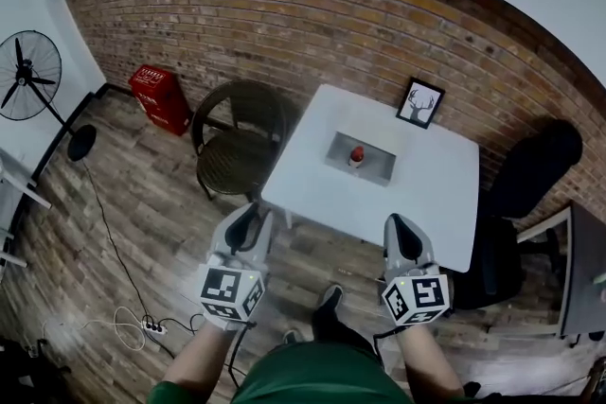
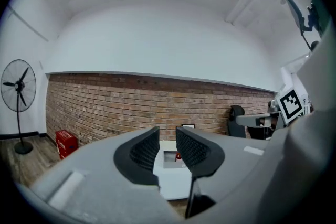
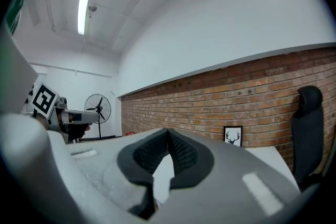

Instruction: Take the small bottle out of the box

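White table (image 1: 312,189) on wood floor (image 1: 142,203), brick wall (image 1: 284,14) behind. Mid-table at twelve o'clock, grey box (image 1: 341,151) holding small bottle (image 1: 357,155). Left gripper (image 1: 248,220) closed to a slit, empty. Right gripper (image 1: 402,227) pinched shut, empty.

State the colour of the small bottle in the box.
Small bottle: red, clearest in the head view.

My left tool (image 2: 167,136), jaws closed to a slit and empty, faces a white table (image 2: 171,182) (box (image 2: 169,157), red small bottle (image 2: 178,155)) before a brick wall (image 2: 131,107).
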